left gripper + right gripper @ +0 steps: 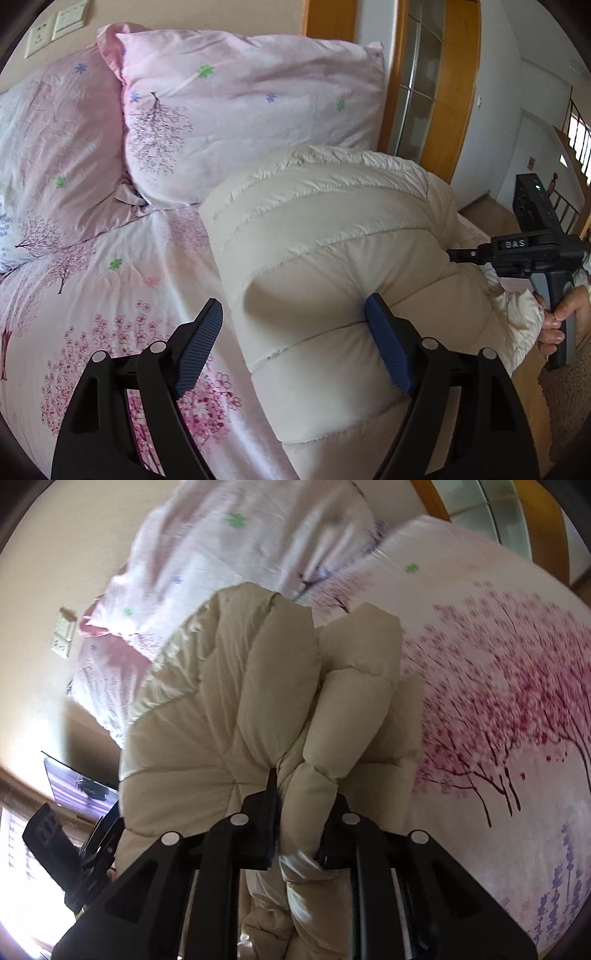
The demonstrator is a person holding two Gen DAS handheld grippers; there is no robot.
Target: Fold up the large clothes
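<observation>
Your right gripper (295,812) pinches a bunched fold of the cream puffer jacket (332,266) on the bed (110,295); your left gripper (291,339) stands spread, one pad denting it; folding looks half done.

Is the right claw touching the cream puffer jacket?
Touching. The right wrist view shows the right claw shut on a bunched fold of the cream puffer jacket, with fabric squeezed between its fingers.
</observation>
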